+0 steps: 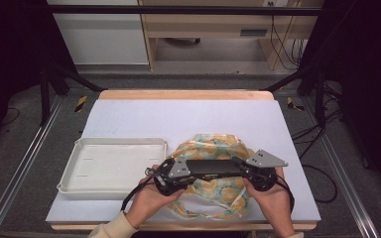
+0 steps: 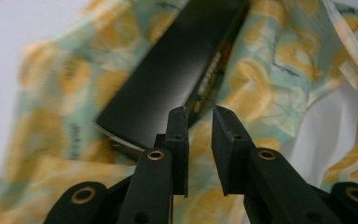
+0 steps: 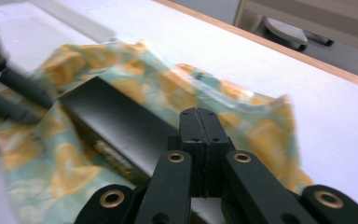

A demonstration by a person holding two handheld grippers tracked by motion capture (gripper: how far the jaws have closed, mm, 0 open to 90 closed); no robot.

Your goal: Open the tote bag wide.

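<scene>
While both hands sit at the near edge of the worktop [image 1: 188, 114], I log a long black box [image 1: 213, 167] lying across a lemon-print cloth bag [image 1: 213, 191], right of the white tray [image 1: 111, 166]. My left tongs [image 2: 199, 116] stand narrowly parted just beside the box's near end, gripping nothing that I can see. My right tongs [image 3: 199, 114] are pressed fully together at the opposite end of the box; whether they pinch anything, I cannot tell.

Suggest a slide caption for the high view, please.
Two handheld grippers, left gripper and right gripper, flank a black box on patterned cloth beside a white tray.
</scene>
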